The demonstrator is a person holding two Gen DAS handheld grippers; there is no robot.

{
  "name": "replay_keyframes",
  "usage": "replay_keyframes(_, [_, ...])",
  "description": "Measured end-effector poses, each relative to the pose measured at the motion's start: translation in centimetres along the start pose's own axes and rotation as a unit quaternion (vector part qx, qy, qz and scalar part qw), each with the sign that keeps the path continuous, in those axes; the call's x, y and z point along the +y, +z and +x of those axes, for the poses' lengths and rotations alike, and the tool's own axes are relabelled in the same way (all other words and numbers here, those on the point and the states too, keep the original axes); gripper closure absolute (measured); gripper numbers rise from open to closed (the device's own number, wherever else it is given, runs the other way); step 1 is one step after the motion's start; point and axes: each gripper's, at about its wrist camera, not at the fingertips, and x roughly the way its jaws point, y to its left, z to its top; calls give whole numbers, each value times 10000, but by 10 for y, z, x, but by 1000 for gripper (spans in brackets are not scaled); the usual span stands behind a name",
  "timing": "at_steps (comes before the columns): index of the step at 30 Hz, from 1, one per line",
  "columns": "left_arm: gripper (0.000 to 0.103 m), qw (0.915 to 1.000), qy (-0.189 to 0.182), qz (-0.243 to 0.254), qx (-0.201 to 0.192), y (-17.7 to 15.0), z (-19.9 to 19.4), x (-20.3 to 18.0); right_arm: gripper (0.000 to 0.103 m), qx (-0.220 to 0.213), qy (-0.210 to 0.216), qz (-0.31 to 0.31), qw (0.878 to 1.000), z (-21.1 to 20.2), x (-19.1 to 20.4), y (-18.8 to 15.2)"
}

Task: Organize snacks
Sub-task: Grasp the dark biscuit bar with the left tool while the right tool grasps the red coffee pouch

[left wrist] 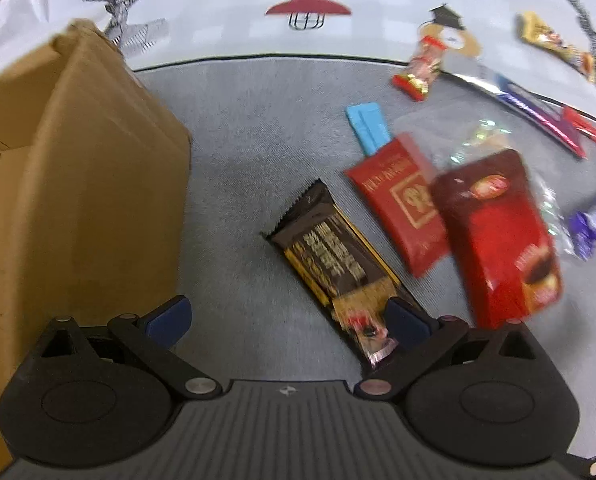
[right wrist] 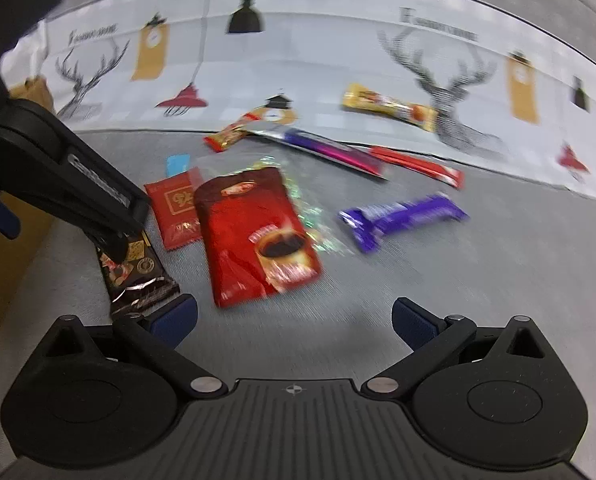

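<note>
The left wrist view alone showed the cardboard box (left wrist: 78, 200) filling the left of the frame, while the left tool (left wrist: 288, 320) stood wide open and empty over the near end of the dark brown snack bar (left wrist: 338, 264) at centre. The right wrist view alone showed the whole purple bar (right wrist: 402, 216) at centre right on the grey surface (right wrist: 498, 280), the right tool (right wrist: 294, 320) wide open, holding nothing, with the red coffee packet (right wrist: 258, 236) just above it.
</note>
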Motion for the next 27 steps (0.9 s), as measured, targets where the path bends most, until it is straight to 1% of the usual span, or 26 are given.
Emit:
replay_keyframes(2, [0, 9995, -282, -138, -77, 6, 7, 4, 0, -58, 43, -136, 9999, 15, 6, 3])
replay_keyframes(3, [0, 9992, -337, -198, -86, 9, 10, 6, 0, -96, 46, -173, 9998, 21, 7, 5])
replay_keyframes(5, [0, 9987, -471, -177, 39, 15, 22, 7, 0, -157, 32, -188, 9997, 35, 8, 10])
replay_keyframes(6, [0, 9981, -568, -133, 190, 17, 31, 9, 0, -192, 17, -182, 9996, 42, 8, 12])
replay_keyframes(8, [0, 9967, -757, -263, 144, 17, 34, 17, 0, -243, 36, -201, 9995, 53, 10, 13])
replay_keyframes(11, [0, 9972, -726, -147, 106, 16, 32, 17, 0, -265, 26, -335, 9991, 63, 16, 16])
replay_keyframes(12, [0, 9973, -702, -136, 138, 16, 31, 18, 2, -268, 3, -374, 9989, 65, 18, 15])
replay_keyframes(14, [5, 9973, -706, -164, 141, 8, 26, 18, 12, -334, -1, -399, 9986, 62, 19, 13])
replay_keyframes(15, [13, 9971, -735, -181, 70, 6, 22, 19, 26, -356, 52, -378, 9986, 58, 20, 12])
replay_keyframes(16, [27, 9972, -733, -142, -42, 3, 16, 18, 32, -373, 62, -396, 9985, 53, 21, 9])
replay_keyframes(17, [37, 9973, -715, -75, -148, 0, 10, 17, 35, -311, 26, -451, 9985, 50, 22, 7])
replay_keyframes(18, [53, 9973, -705, -14, -194, -2, 6, 16, 39, -286, 16, -428, 9987, 47, 22, 5])
replay_keyframes(19, [58, 9975, -682, 55, -189, -5, 0, 15, 42, -221, 83, -284, 9993, 42, 19, 2])
replay_keyframes(21, [60, 9962, -863, 95, -35, -10, -4, 17, 44, -66, 120, 147, 9998, 34, 13, -3])
replay_keyframes(23, [60, 9946, -1021, 163, -23, -19, -13, 21, 46, 13, 117, 724, 9973, 21, 2, -9])
replay_keyframes(25, [60, 9934, -1072, 357, -179, -32, -26, 25, 47, 15, 113, 1311, 9913, 8, -9, -15])
replay_keyframes(27, [60, 9918, -1134, 521, -292, -45, -41, 30, 47, -39, 204, 1921, 9812, -7, -20, -23])
